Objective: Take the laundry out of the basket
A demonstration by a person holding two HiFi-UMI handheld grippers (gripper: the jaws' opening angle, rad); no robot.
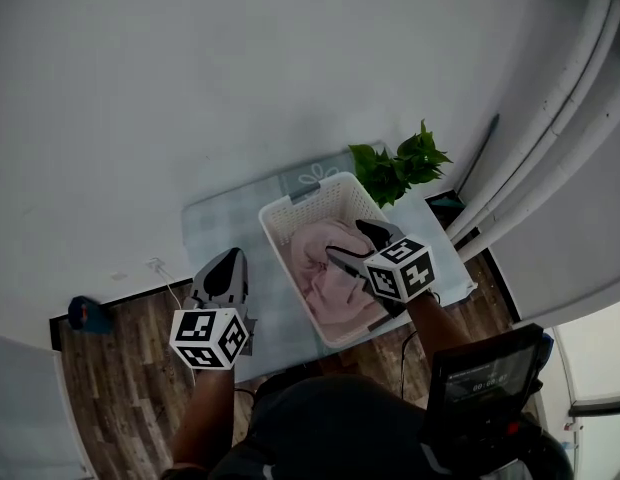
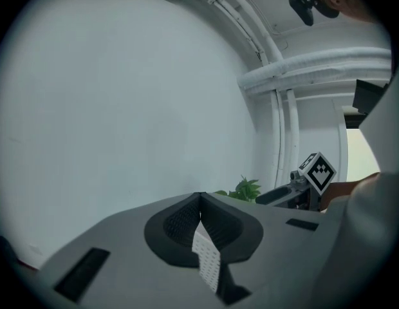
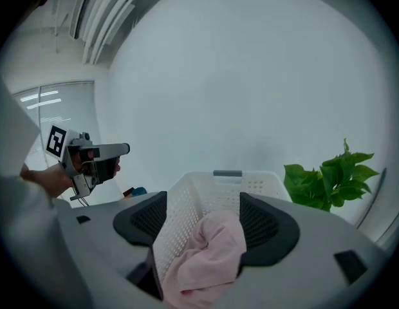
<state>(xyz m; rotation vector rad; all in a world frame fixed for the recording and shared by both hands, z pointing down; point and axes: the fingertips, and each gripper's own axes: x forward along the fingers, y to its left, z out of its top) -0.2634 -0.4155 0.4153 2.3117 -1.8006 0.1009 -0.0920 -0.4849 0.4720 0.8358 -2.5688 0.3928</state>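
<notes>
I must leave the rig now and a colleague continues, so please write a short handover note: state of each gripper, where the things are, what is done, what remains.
Left gripper: jaws shut, empty, held left of the basket.
Right gripper: jaws open above the basket, pink laundry showing between them, not gripped.
Things: the white basket stands on a pale mat by the wall; the laundry lies inside it.
Done: no laundry seen outside the basket.
Left: close on the laundry and lift it out.
</notes>
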